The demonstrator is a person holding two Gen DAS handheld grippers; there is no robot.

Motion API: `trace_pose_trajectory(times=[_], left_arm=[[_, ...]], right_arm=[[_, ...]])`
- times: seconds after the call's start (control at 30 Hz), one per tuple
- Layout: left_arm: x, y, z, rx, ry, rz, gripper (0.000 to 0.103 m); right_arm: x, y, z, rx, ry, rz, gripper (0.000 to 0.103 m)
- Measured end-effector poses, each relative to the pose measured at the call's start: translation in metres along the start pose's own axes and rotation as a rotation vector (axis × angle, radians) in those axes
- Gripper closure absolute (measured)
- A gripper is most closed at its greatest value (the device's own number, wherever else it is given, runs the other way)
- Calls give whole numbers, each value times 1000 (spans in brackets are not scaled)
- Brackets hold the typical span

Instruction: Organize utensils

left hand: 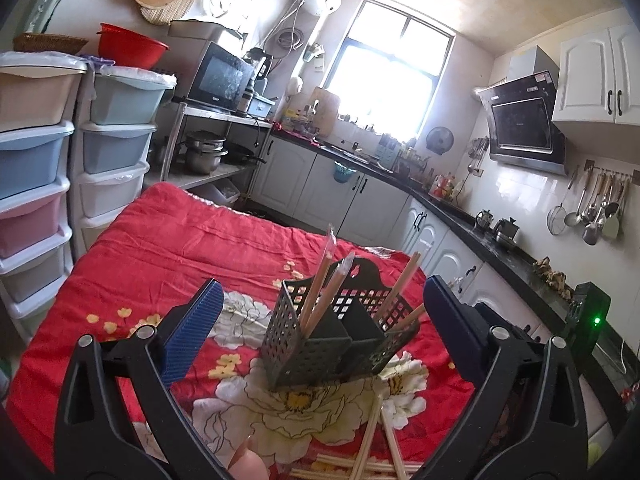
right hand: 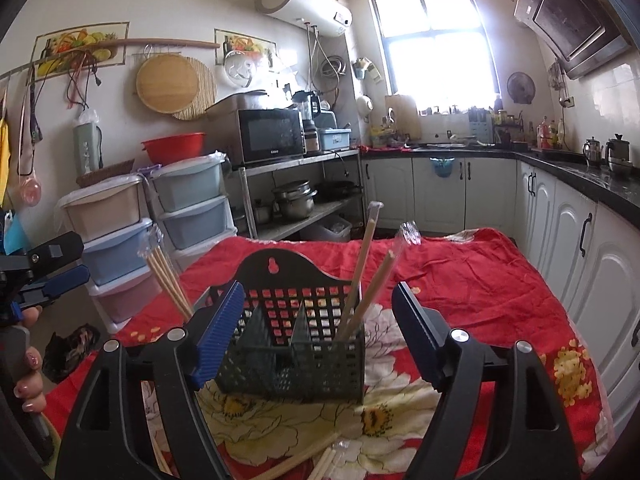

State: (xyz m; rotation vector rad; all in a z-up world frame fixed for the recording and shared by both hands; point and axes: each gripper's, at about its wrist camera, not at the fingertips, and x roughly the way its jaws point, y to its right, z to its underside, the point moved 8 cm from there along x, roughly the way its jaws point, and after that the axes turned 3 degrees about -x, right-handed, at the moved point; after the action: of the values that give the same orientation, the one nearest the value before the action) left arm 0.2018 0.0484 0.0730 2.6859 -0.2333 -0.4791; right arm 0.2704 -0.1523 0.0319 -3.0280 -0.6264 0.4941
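A black perforated utensil caddy [left hand: 340, 340] stands on the red floral cloth [left hand: 160, 264], with wrapped wooden chopsticks [left hand: 320, 280] standing in its compartments. Loose chopsticks [left hand: 372, 452] lie on the cloth in front of it. My left gripper [left hand: 320, 312] is open and empty, its blue pads either side of the caddy, a little short of it. In the right wrist view the caddy [right hand: 296, 356] holds chopsticks at its right [right hand: 364, 276] and left [right hand: 168, 276]. My right gripper [right hand: 320, 320] is open and empty, just in front of the caddy. Loose chopsticks [right hand: 320, 460] lie below it.
Stacked plastic drawer units [right hand: 120, 240] stand left of the table. A metal shelf with microwave [right hand: 272, 136] and pots is behind. White cabinets with a black counter [right hand: 580, 184] run along the right. The left gripper [right hand: 44, 276] and hand show at the left edge.
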Motion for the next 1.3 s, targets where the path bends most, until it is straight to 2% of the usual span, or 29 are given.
trace_pose_trajectory(times=[0.47,1.3], left_arm=[[-3,-9,25,1,-52,-40,11],[3,-32,75,-6,-164,-113,11]], right_arm=[[-11,-10,25,-12,-71,-27,29],[-4,-29,78,-62,-254,-81,29]])
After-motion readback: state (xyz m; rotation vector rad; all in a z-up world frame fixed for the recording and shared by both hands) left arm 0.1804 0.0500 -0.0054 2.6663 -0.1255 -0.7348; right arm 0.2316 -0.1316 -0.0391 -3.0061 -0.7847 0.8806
